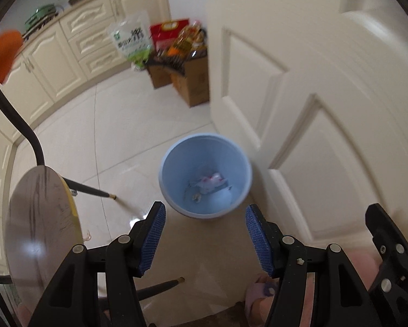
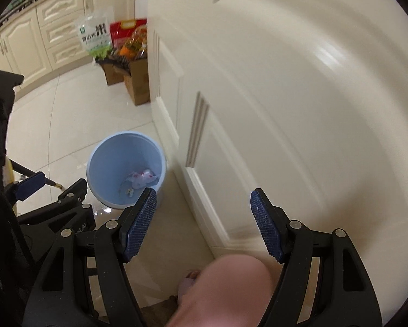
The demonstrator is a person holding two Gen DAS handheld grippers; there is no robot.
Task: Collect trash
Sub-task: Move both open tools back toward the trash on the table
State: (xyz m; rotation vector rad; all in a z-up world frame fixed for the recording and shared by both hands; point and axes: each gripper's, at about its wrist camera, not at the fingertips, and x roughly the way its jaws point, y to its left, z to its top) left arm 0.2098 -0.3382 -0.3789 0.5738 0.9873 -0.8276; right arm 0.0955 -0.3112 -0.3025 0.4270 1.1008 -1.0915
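A light blue trash bin (image 1: 176,163) stands on the tiled floor beside a cream door; it also shows in the right wrist view (image 2: 106,158). Crumpled white and pink trash (image 1: 213,181) lies at its bottom, also seen in the right wrist view (image 2: 142,178). My left gripper (image 1: 205,215) is open and empty, held above the bin's near rim. My right gripper (image 2: 204,199) is open and empty, to the right of the bin, in front of the door. The left gripper's fingers (image 2: 31,182) show at the left of the right wrist view.
A cream panelled door (image 1: 313,95) fills the right side. A round table top (image 1: 37,223) and black chair legs (image 1: 89,189) are at the left. Cardboard boxes (image 1: 193,81) with food bags stand by the cream cabinets (image 1: 54,62). A person's knee (image 2: 225,291) is below.
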